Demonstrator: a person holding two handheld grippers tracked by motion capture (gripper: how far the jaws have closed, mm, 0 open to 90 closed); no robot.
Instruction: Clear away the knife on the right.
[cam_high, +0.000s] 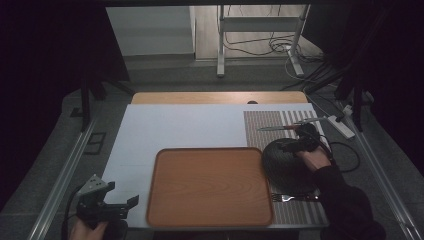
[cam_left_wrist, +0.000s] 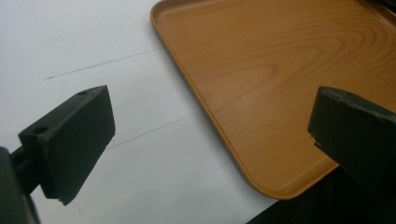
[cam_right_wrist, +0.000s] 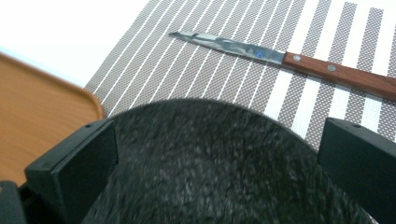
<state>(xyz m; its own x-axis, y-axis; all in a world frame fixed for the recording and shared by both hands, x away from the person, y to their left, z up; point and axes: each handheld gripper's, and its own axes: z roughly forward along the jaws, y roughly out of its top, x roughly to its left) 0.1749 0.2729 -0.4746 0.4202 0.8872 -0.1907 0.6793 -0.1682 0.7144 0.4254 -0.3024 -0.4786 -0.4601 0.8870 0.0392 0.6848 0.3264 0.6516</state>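
- Left gripper (cam_high: 124, 204) is seen at the near left corner in the high view, held by a hand (cam_high: 86, 231) at the bottom edge; jaws are spread wide, w/ nothing between them.
- In the left gripper view the same gripper (cam_left_wrist: 212, 140) is seen w/ jaws far apart, hung over the white table top (cam_left_wrist: 84, 56) just beside the tray's near left corner.
- Wooden tray (cam_high: 210, 186) is laid flat at the near centre of the table, approx. between the two grippers; its surface is bare. Its rounded corner (cam_left_wrist: 280, 93) is seen close up in the left gripper view.
- Striped placemat (cam_high: 267, 127) is laid on the right side of the table, just right of the tray.
- Dark round plate (cam_high: 286, 165) is set on the placemat, right beside the tray's right edge. Right gripper (cam_high: 300, 145) is placed at its far right rim, held by the person's right hand (cam_high: 315, 159).
- In the right gripper view the plate (cam_right_wrist: 219, 168) is seen between the spread jaws; whether the rim is actually touched can't be told.
- Knife (cam_high: 280, 128) w/ wooden handle is laid on the placemat beyond the plate, blade to the left; also seen as (cam_right_wrist: 280, 58).
- Fork (cam_high: 292, 198) is laid on the placemat near edge, nearer than the plate.
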